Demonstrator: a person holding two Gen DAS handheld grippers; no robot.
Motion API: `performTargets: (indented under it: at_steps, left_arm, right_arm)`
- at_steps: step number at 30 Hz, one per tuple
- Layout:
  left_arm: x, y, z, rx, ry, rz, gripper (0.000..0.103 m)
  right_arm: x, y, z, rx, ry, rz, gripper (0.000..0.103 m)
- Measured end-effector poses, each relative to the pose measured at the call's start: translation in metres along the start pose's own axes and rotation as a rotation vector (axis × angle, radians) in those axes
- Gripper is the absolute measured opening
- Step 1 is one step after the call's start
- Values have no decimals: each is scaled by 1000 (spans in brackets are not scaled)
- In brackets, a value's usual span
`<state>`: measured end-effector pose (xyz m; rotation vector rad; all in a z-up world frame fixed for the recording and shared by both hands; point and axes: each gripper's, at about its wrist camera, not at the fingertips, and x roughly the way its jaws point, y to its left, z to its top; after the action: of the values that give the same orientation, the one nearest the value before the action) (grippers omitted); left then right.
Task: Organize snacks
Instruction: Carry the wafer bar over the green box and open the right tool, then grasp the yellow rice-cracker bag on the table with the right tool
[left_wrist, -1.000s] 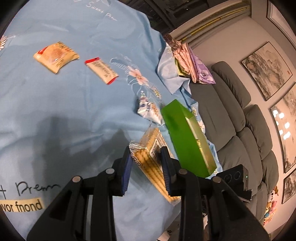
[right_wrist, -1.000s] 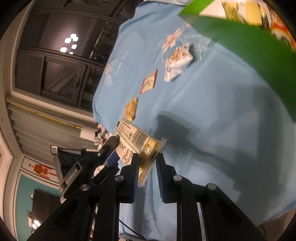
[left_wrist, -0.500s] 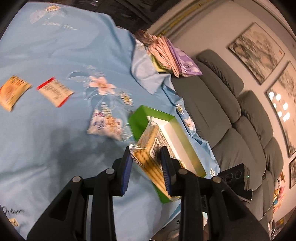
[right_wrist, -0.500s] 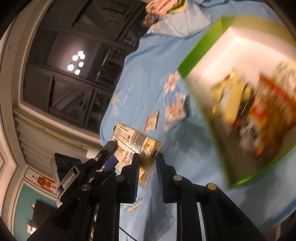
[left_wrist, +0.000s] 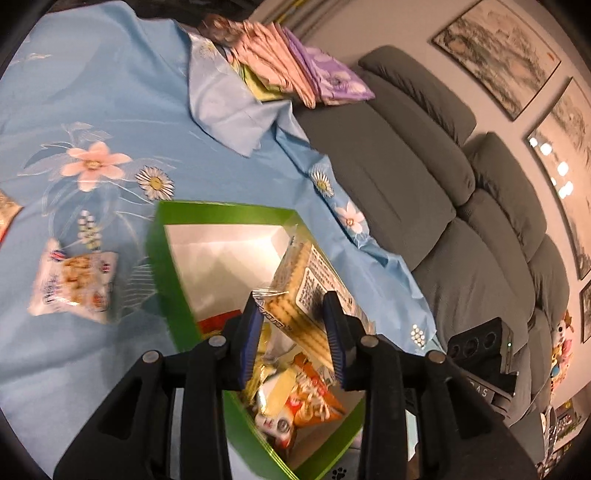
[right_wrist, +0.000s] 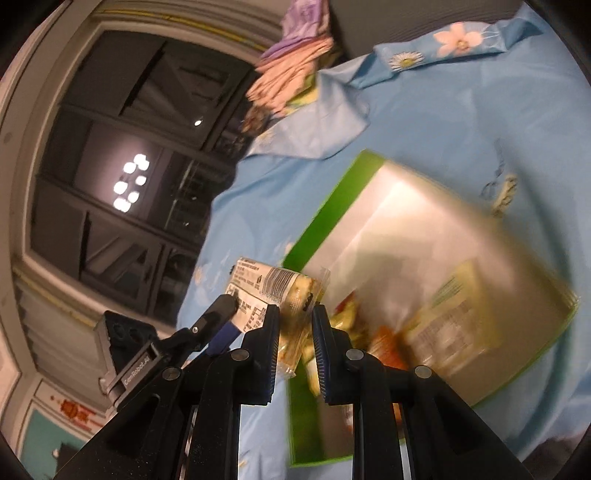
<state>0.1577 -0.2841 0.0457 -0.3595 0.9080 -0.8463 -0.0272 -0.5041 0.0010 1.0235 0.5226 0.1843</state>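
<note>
An open green box with a white inside sits on the blue flowered cloth, and several snack packets lie at its near end. My left gripper hangs over that box with a pack of yellow crackers between its pads; its jaws are opening, and both pads still touch the wrapper. In the right wrist view my right gripper is shut on a clear packet with a barcode, held just over the near-left rim of the green box.
A white snack bag lies on the cloth left of the box. Folded pink and purple cloths are stacked at the far edge. A grey sofa runs along the right, with a black device on it.
Both grippers have swung across the cloth with their packets to above the green box, whose inside now shows. The left jaws stand slightly wider around the cracker pack.
</note>
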Motion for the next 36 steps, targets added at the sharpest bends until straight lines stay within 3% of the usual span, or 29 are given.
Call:
performTargets:
  at_steps: [5,7,9,10,12,13,15,18,22,25,29,36]
  left_arm:
    - [29,-1,0,11,48,35,45]
    - [37,1,-3,-7,65,46,70]
    - [38,5,-6,-27,62,38,85]
    - [36,7,-7,-32,53,33,87]
    - [26,7,-8,-22,26,47,90]
    - [22,5,-8,-12,12,56,92]
    - [6,1,-7,25,-27,64,101]
    - [-17,-1,-6,44,-86,46,102]
    - [-57,7,-14,51,-193,25,102]
    - [-93,15,-23,78,-295,90,103]
    - [-129,30,-31,100,-349,202,103]
    - [-190,79,-61,29,-441,274,103]
  right_arm:
    - [0,-12,16,18,-10,-31,21]
    - [0,-14,18,33,-5,-19,21]
    - [-1,-15,18,47,0,-7,23]
    - [-1,-15,18,43,0,-7,26]
    - [-3,-9,17,27,-1,-31,55]
    - [-4,-4,15,13,-13,-31,61]
    - [-7,7,13,-10,-25,-10,87]
    - [-10,25,9,-35,-39,5,101]
    - [-1,52,-3,-115,-5,8,101]
    - [12,73,-16,-172,44,2,102]
    - [39,99,-34,-230,109,9,102]
    - [121,157,-78,-360,293,14,102]
